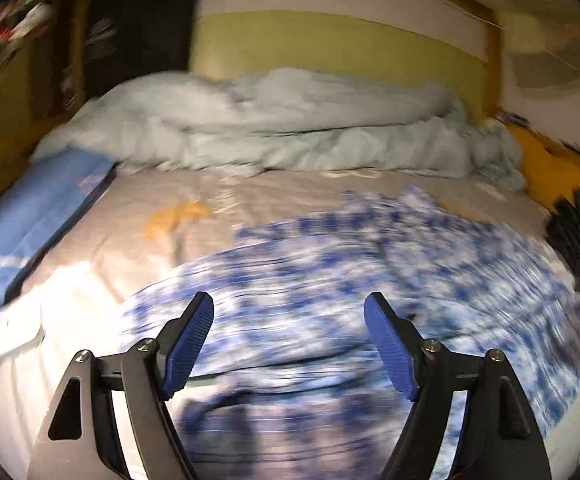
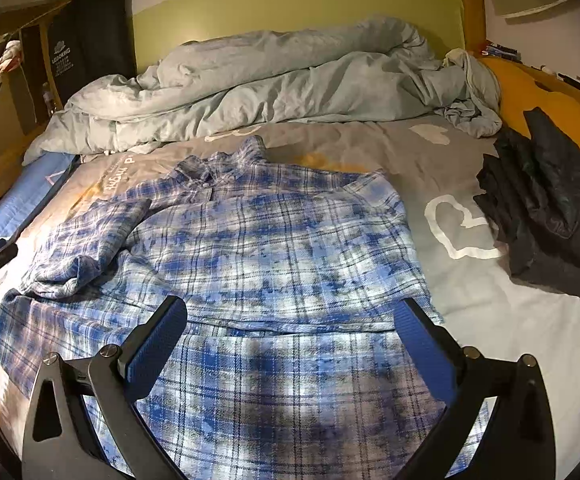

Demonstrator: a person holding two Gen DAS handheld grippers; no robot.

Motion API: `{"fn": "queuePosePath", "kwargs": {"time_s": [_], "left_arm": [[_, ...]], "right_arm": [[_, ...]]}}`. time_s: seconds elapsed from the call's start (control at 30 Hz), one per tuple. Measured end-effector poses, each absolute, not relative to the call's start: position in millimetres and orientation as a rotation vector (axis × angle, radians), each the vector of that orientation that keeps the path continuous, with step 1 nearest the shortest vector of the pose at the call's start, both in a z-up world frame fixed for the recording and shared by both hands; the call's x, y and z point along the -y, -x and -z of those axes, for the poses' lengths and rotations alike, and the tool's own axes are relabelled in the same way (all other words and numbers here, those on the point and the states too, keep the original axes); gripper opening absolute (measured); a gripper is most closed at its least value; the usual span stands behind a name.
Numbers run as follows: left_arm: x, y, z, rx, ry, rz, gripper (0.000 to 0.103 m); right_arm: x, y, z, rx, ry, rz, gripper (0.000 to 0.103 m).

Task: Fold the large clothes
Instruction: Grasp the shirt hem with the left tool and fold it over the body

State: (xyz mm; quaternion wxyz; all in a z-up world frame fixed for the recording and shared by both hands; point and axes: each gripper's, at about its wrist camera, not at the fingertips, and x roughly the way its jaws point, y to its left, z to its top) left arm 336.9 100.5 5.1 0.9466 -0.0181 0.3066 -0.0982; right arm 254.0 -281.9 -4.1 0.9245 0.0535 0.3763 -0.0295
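Observation:
A large blue-and-white plaid shirt (image 2: 269, 240) lies spread on the bed, collar (image 2: 209, 172) toward the headboard. One sleeve (image 2: 89, 236) is bunched across its left side, and a fold edge crosses the lower body. My right gripper (image 2: 292, 306) hovers open over the shirt's lower part, with nothing between its blue pads. The left wrist view is motion-blurred. In it the shirt (image 1: 330, 264) fills the lower middle, and my left gripper (image 1: 288, 304) stands wide open above it, holding nothing.
A crumpled pale blue duvet (image 2: 269, 80) is heaped along the green headboard. A pile of dark folded clothes (image 2: 550, 208) sits at the bed's right edge. A blue pillow (image 2: 17, 208) lies along the left edge, beside wooden shelves (image 2: 5, 68). Grey sheet (image 2: 462, 160) shows right of the shirt.

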Motion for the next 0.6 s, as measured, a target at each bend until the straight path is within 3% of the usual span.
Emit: {"fn": "queuePosePath", "kwargs": {"time_s": [0.47, 0.53, 0.57, 0.6], "left_arm": [[-216.9, -394.1, 81.0, -0.896, 0.286, 0.047, 0.083], [-218.6, -395.4, 86.4, -0.907, 0.318, 0.07, 0.075], [-218.7, -396.3, 88.4, -0.91, 0.32, 0.075, 0.066], [-217.1, -397.0, 89.1, -0.908, 0.309, 0.072, 0.05]], "right_arm": [[273.2, -256.7, 13.8, -0.8, -0.095, 0.055, 0.103], [273.1, -257.3, 13.9, -0.8, -0.092, 0.056, 0.103], [273.1, -257.4, 14.0, -0.801, -0.093, 0.056, 0.103], [273.0, -257.5, 14.0, -0.802, -0.095, 0.056, 0.103]]}}
